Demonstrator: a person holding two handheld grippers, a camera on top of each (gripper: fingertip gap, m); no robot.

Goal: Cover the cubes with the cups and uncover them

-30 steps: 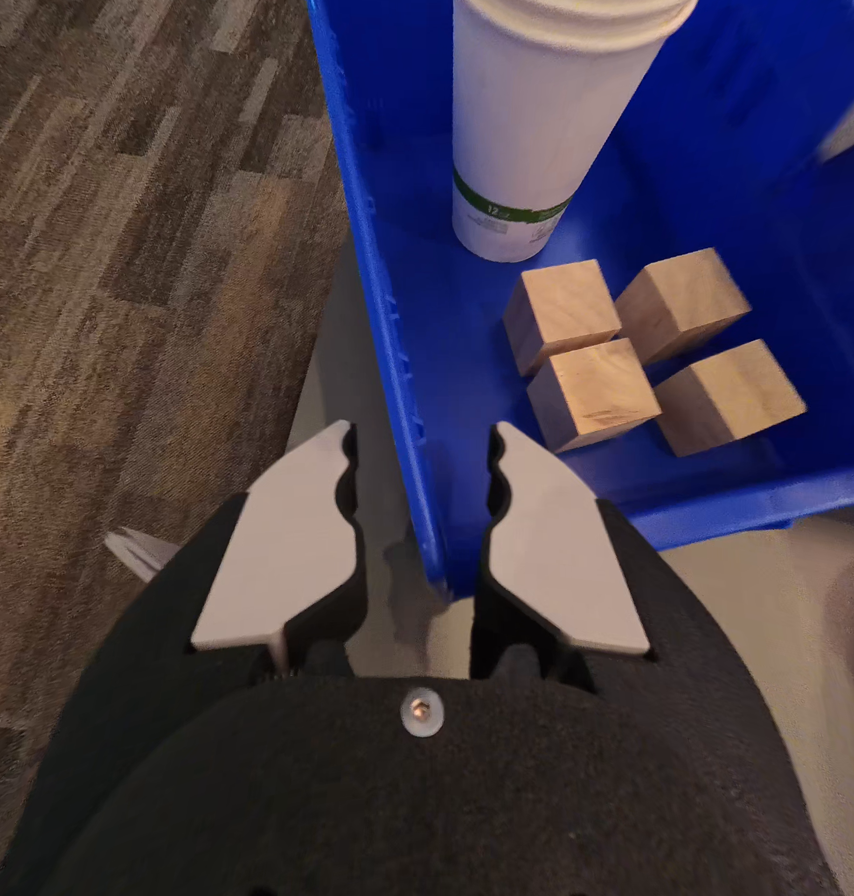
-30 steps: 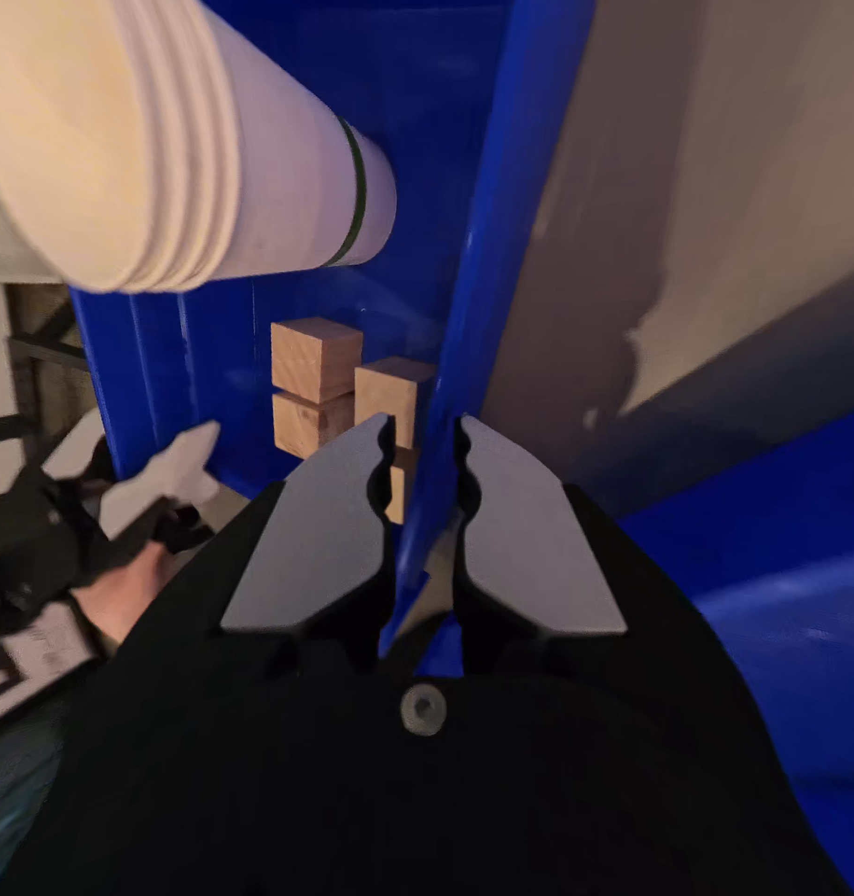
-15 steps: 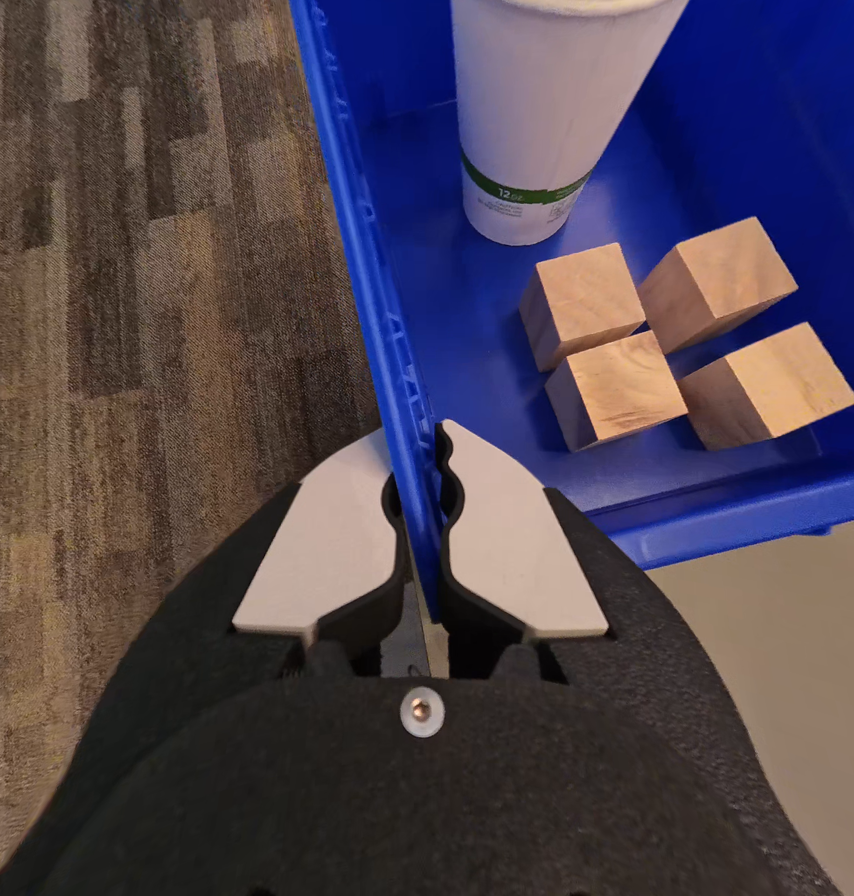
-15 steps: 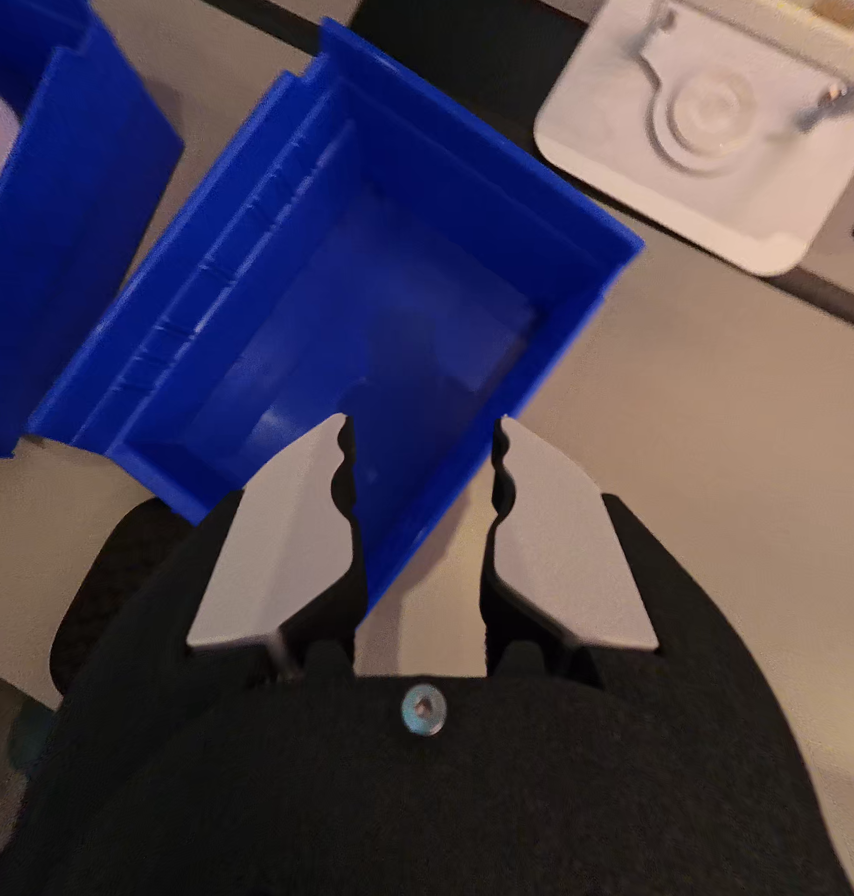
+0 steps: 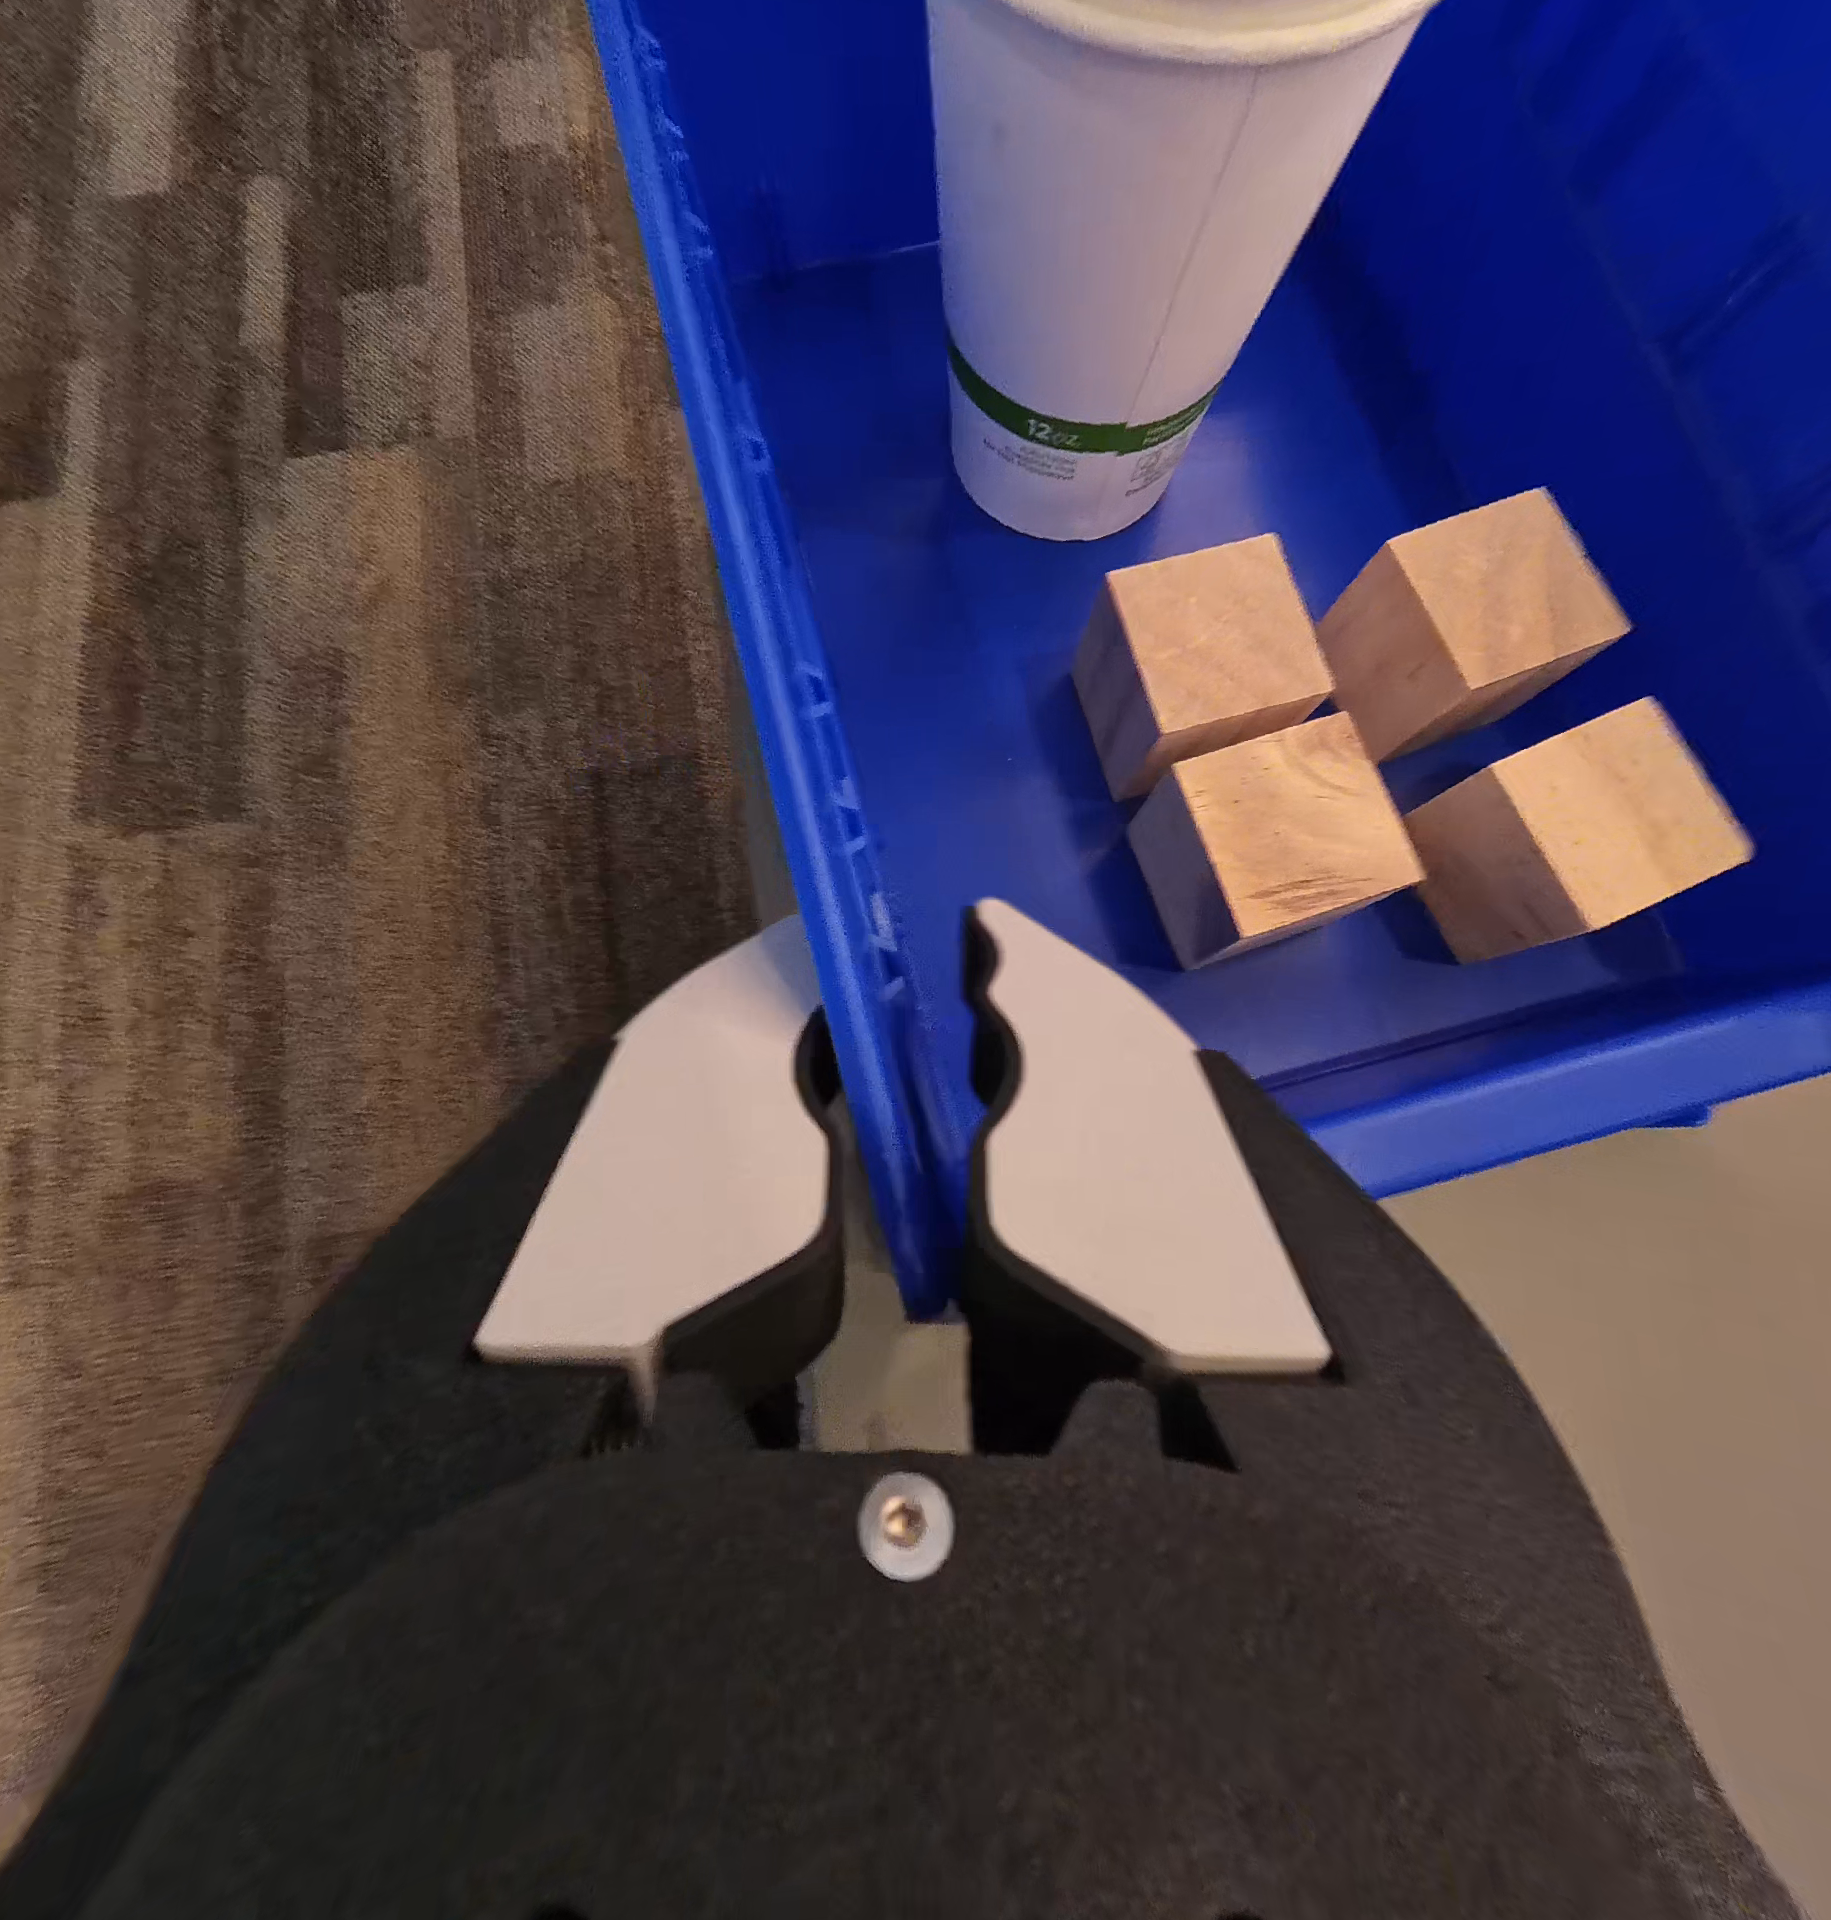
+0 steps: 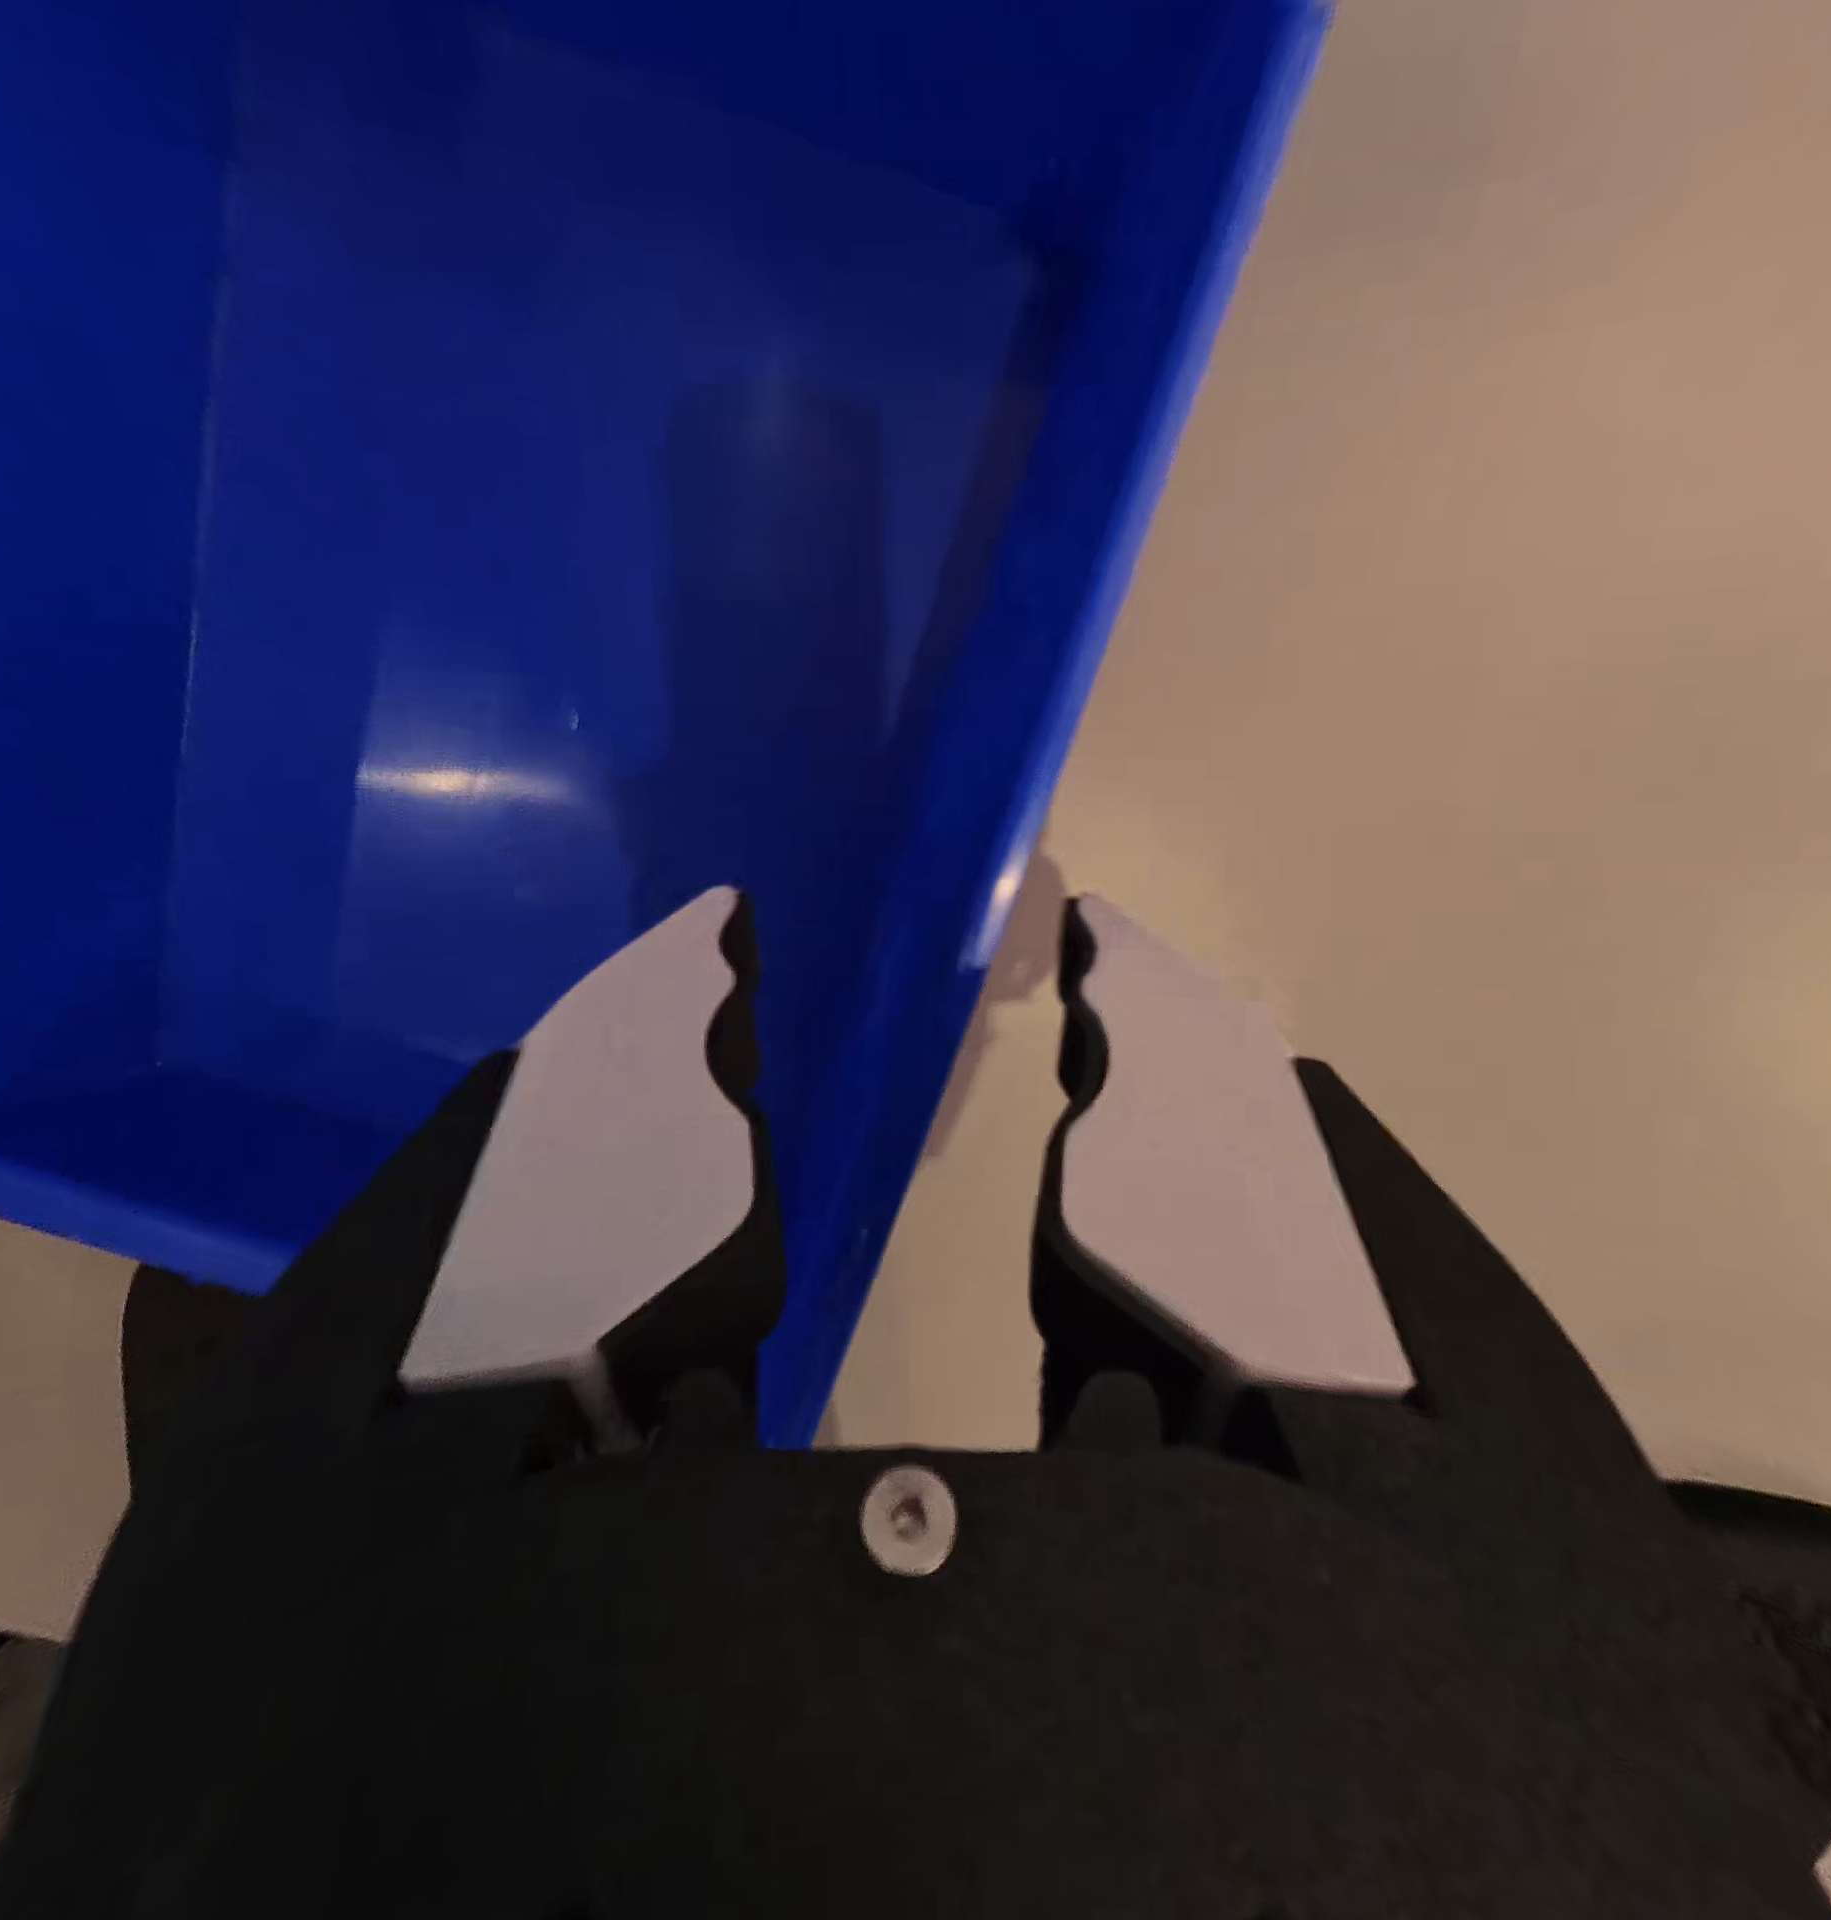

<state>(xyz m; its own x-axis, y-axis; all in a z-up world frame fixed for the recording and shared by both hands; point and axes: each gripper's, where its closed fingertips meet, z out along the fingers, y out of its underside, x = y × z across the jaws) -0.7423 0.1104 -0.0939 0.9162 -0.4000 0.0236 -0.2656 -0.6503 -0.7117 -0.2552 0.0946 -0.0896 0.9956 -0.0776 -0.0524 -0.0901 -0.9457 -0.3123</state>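
Note:
A blue bin (image 5: 849, 831) holds an upright white paper cup (image 5: 1119, 260) with a green band, and several wooden cubes (image 5: 1275, 821) clustered on its floor in front of the cup. My left gripper (image 5: 880, 935) is shut on the bin's left wall near the front corner. In the right wrist view a second blue bin (image 6: 1077, 644) is empty. My right gripper (image 6: 903, 904) is open and straddles that bin's right wall, with one finger inside and one outside. Neither gripper touches the cup or the cubes.
The bins stand on a beige table (image 5: 1669, 1351), which also shows in the right wrist view (image 6: 1513, 623). Brown patterned carpet (image 5: 267, 623) lies below the table's left edge, right beside the first bin's left wall.
My left gripper was open and has closed on the first bin's left wall. My right gripper let go of the first bin's wall, opened, and moved to straddle the empty bin's right wall.

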